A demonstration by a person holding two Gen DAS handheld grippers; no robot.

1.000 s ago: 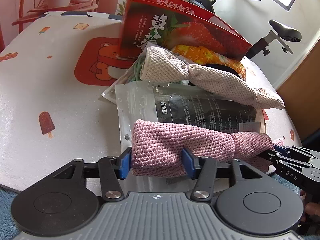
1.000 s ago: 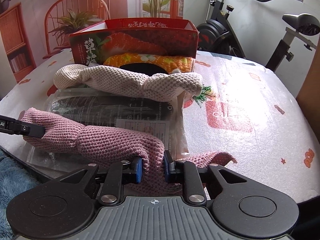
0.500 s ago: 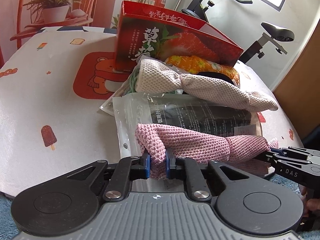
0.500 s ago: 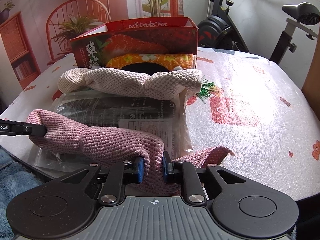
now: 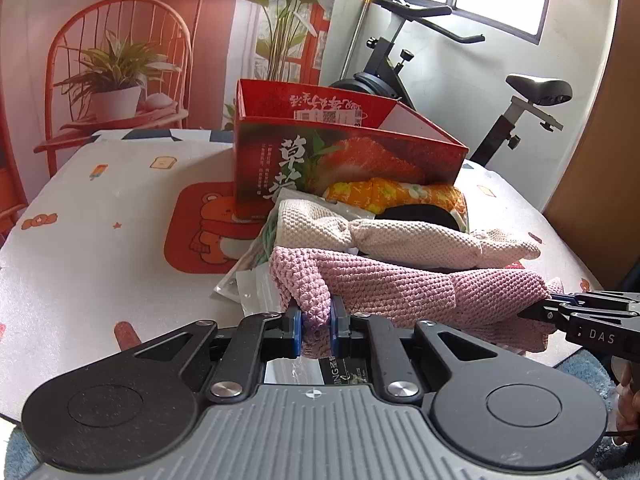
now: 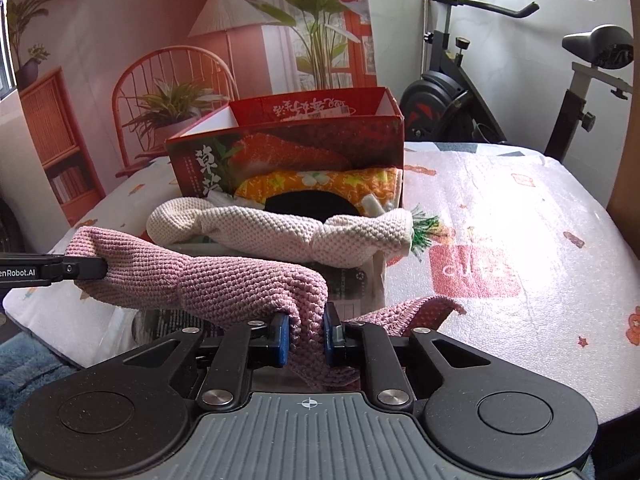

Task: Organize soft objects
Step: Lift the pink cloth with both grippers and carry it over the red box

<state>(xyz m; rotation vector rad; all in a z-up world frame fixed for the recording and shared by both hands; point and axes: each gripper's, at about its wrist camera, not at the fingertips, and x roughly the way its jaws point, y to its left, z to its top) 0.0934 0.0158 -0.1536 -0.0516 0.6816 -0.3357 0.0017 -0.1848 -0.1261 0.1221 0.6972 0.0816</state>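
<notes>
Pink knitted cloth hangs stretched between the two grippers, lifted above the near edge of the table. The left gripper has its blue pads pressed tight on one bunched end; the right gripper pinches the other end in the same way, with a loose corner of the cloth trailing onto the table beside it. Each gripper's tips show in the other's view, clamped on the far end of the cloth.

Under the cloth lies a clear plastic pouch with dark printed contents, flat on the table. Just beyond it a cream knitted cloth, twisted and pinched in the middle, rests across the pile. Green fringe sticks out past its right end; what it belongs to is hard to tell.

Behind that sits an orange floral fabric piece with a black oval patch, leaning against the front of a red cardboard box printed with strawberries. The box stands open at the top, and from these angles its inside shows only bare walls and a label, so its contents cannot be judged.

The table wears a white cover with cartoon bears, popsicles and toast. Farther back stand an exercise bike by a bright window, and a wall mural of a red chair, lamp and plants. Blue carpet shows below the table edge.
</notes>
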